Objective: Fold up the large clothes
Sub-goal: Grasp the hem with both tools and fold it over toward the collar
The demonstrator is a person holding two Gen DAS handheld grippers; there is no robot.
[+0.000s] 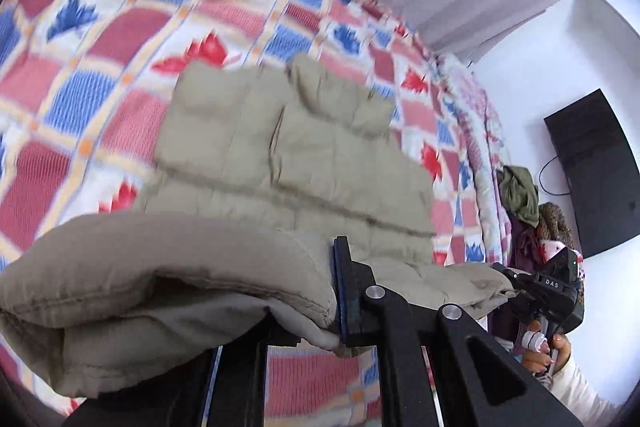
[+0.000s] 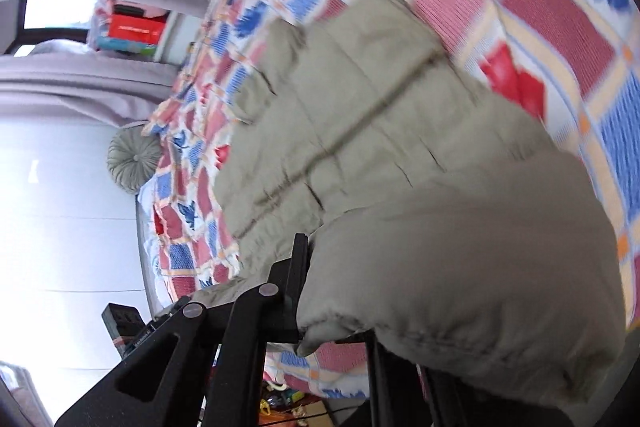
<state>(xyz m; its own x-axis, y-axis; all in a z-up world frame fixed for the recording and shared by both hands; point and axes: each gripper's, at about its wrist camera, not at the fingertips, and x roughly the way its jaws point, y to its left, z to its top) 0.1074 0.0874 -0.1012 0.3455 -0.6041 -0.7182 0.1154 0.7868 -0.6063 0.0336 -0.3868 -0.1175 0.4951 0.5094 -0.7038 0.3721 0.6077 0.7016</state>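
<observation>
While the beige quilted jacket [image 1: 280,147] is lifted by one edge, the fold is only under way.

Most of the jacket lies on the patchwork bedspread [image 1: 100,39], its quilted panels spread flat, while the near edge hangs raised between both tools and bulges over them. Left hand-held gripper [image 1: 320,307] is pinching that edge at one end; right hand-held gripper [image 2: 316,303] is pinching the same edge at the other, its blurred twin visible beside the bed in the left view. Judging by this, one fold is being carried over; laying it down, smoothing it and any further folds remain. Clothes hang near a dark panel on the wall.
</observation>
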